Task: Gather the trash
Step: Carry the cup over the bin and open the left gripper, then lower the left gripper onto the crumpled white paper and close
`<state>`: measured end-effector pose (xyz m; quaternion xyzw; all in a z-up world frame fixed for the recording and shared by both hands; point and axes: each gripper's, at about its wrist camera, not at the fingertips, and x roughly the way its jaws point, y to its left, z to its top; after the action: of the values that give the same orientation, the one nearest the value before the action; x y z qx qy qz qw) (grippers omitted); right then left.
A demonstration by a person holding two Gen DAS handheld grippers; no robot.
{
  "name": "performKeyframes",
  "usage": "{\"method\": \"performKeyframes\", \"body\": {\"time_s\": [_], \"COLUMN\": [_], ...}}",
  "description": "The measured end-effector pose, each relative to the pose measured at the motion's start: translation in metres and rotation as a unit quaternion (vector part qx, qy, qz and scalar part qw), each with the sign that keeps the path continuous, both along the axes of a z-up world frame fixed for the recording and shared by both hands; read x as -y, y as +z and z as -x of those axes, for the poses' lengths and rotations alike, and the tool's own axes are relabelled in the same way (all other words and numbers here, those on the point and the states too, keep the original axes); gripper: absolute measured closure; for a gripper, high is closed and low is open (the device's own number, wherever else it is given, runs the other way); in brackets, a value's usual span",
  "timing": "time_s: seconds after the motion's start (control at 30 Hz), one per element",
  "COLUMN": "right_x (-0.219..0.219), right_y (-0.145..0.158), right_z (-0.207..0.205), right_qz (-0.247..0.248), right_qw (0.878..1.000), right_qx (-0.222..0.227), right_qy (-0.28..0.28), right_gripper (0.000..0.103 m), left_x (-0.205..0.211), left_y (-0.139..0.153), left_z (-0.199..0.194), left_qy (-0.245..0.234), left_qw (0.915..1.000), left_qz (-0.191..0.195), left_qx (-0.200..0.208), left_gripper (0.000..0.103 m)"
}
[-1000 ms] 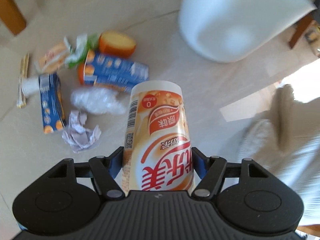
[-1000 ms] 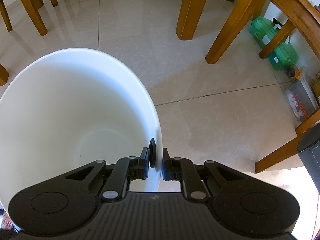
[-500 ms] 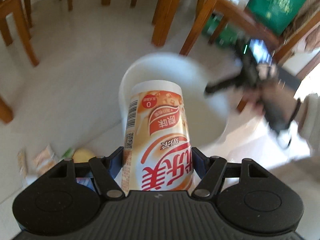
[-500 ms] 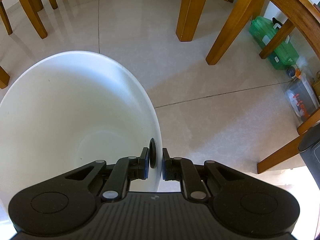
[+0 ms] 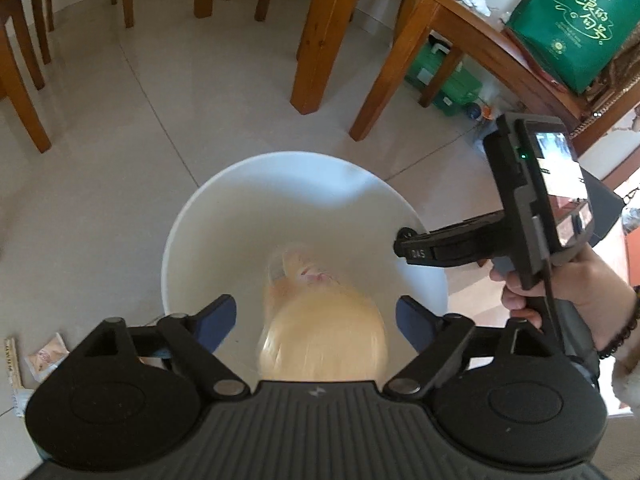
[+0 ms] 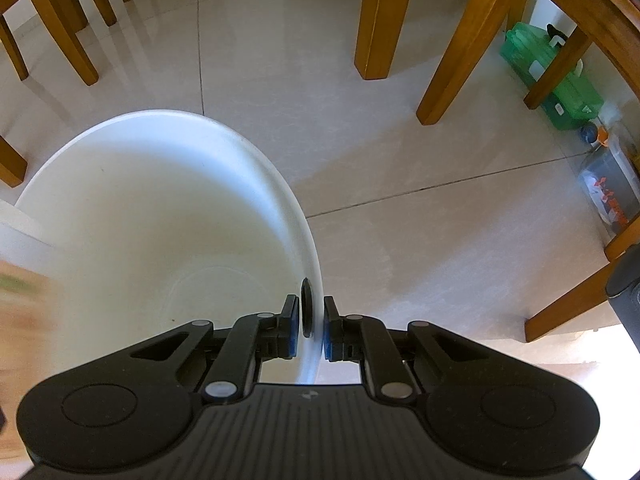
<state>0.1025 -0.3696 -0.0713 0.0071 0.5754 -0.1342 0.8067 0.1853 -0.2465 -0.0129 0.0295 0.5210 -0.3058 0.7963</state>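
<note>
Where chair legs (image 6: pixel 370 20) stand: tiled floor (image 6: pixel 420 240).

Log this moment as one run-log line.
left gripper: jaws opening, cup loose between them, blurred | right gripper: shut on bucket rim | cup: over bucket mouth

Item count, both views combined:

- Grippers: two. The left gripper (image 5: pixel 316 320) and the right gripper (image 6: pixel 311 330).
- White bin (image 5: pixel 224 216): one.
- Paper cup (image 5: pixel 320 332), blurred: one.
- Hand (image 5: pixel 576 284): one in view.
- Green box (image 5: pixel 576 24) on the wooden furniture: one.
- Green plastic container (image 6: pixel 560 76) under the furniture: one.
- Small packets (image 5: pixel 46 356) on the floor at the left edge: at least two; the exact number is not readable.
</note>
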Motion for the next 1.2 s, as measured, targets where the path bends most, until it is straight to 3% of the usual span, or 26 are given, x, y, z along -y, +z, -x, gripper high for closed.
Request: {"method": "performKeyframes", "body": {"time_s": [0.4, 0.73, 0.97, 1.2], "right_x": [0.0, 0.002, 0.001, -0.002], "right_y": [0.0, 0.001, 0.0, 0.004], "right_z": [0.002, 0.001, 0.001, 0.001], "right_qz": [-0.004, -0.001, 0.002, 0.016], "right_qw": [1.0, 1.0, 1.0, 1.0], "right_qx": [0.002, 0.001, 0.002, 0.011], "right_qy": [0.0, 0.002, 0.006, 0.017], "right_gripper": [0.092, 0.092, 0.092, 0.092], "left_x": [-0.021, -0.073, -0.116, -0.175], "left_y": [0.018, 0.012, -0.022, -0.097], "left_z": [0.017, 0.042, 0.052, 0.076], "left_qy": [-0.013, 0.008, 0.054, 0.125], "left_qw": [0.9977, 0.9958, 0.994, 0.9853], "left_qz": [-0.022, -0.038, -0.064, -0.094], "left_qx": [0.063, 0.083, 0.071, 0.069], "left_gripper": [0.009, 0.008, 0.008, 0.007]}}
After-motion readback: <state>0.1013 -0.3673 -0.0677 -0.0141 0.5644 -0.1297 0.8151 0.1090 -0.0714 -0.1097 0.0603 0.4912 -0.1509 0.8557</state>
